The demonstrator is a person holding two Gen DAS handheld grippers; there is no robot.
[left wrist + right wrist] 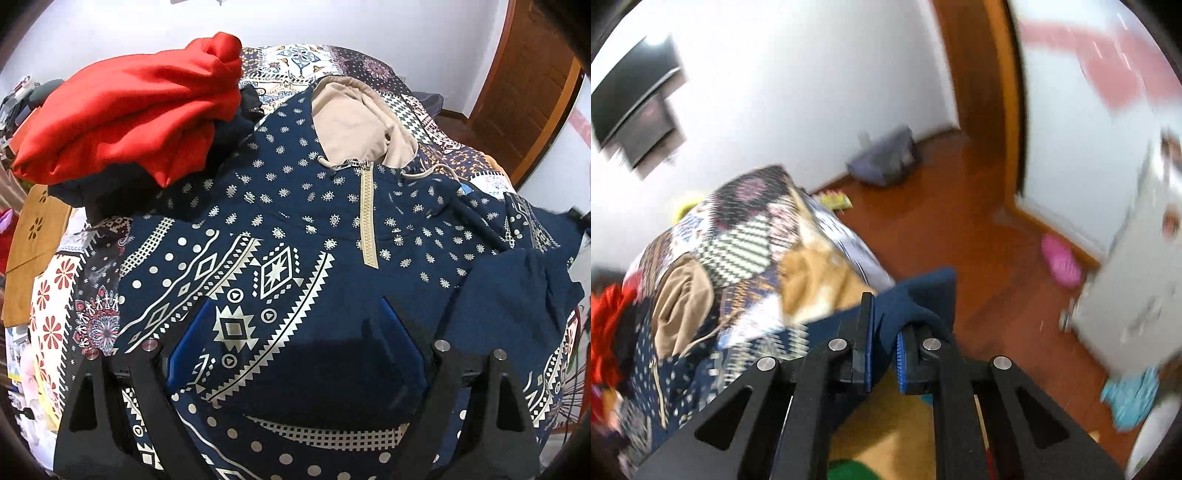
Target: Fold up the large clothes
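Across a bed point(92, 295) covered in a busy patchwork quilt lies a navy hoodie point(295, 221) printed with cream geometric patterns, front side up. Its tan-lined hood point(354, 122) points toward 12 o'clock in the left wrist view, and a tan half-zip point(367, 218) runs down from the neck. At 10 o'clock a stack of folded clothes point(136, 114), bright red on top of dark pieces, sits on the bed with its edge overlapping the hoodie's shoulder. At 3 o'clock the hoodie's sleeve point(513, 299) is lifted and doubled over, showing plain navy fabric.

The left hand-held gripper point(295, 343) hovers over the hoodie's lower front with its blue-padded fingers spread wide, holding nothing.

The right wrist view is blurred. The right hand-held gripper point(884, 354) sits at the middle of its view, fingers drawn close together and pinching a fold of the navy sleeve cloth point(916, 299), which bunches up between and over the pads toward 12 o'clock. Beyond it is the bed corner, a reddish wooden floor point(942, 221), a wooden door frame point(990, 92) at 1 o'clock, and a pink slipper point(1060, 262) at 3 o'clock.
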